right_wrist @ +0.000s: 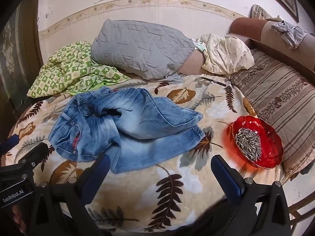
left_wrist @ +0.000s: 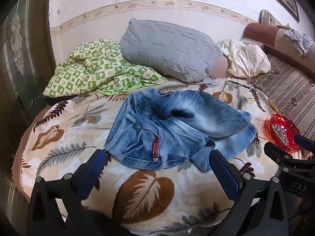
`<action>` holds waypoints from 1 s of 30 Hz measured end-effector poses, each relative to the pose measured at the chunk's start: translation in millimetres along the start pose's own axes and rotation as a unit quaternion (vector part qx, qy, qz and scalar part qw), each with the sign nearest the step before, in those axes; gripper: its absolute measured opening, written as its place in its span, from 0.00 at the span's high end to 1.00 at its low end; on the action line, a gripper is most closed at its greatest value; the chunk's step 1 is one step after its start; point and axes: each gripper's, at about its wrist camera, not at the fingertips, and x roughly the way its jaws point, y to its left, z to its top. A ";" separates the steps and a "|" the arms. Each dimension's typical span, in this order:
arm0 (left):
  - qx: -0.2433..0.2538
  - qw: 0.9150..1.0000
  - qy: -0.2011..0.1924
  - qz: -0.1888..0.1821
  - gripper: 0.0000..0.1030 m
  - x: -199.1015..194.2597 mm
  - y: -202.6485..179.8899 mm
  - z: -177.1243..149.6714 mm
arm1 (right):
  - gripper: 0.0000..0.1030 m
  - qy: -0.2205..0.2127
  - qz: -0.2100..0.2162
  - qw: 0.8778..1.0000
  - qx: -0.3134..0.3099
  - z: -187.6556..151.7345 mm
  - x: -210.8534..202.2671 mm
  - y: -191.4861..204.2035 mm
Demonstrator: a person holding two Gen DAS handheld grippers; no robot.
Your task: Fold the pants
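Faded blue jeans (left_wrist: 173, 125) lie crumpled on the leaf-print blanket (left_wrist: 78, 122), waistband to the left, legs bunched to the right. They also show in the right wrist view (right_wrist: 126, 125). My left gripper (left_wrist: 157, 155) is open and empty, its fingers on either side of the near waistband edge, just above the blanket. My right gripper (right_wrist: 159, 161) is open and empty, near the jeans' front leg edge. The right gripper's body shows in the left wrist view (left_wrist: 289, 157); the left gripper's shows in the right wrist view (right_wrist: 21, 157).
A red glass bowl of sunflower seeds (right_wrist: 256, 141) sits on the blanket right of the jeans. A grey pillow (right_wrist: 141, 49), a green checked quilt (right_wrist: 74, 68), a cream cloth (right_wrist: 226, 57) and a pen (right_wrist: 213, 81) lie behind. A striped cushion (right_wrist: 279, 98) is at right.
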 end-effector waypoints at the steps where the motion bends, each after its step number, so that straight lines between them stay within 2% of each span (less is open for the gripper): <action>1: -0.001 1.000 0.001 -0.001 0.00 0.4 0.5 0.3 | 0.00 0.000 0.000 1.000 -0.001 0.3 -0.2 -0.2; 30: -0.005 1.000 0.003 0.000 0.00 0.2 1.7 -2.2 | 0.00 0.000 0.000 1.000 -0.004 -0.2 -1.8 0.2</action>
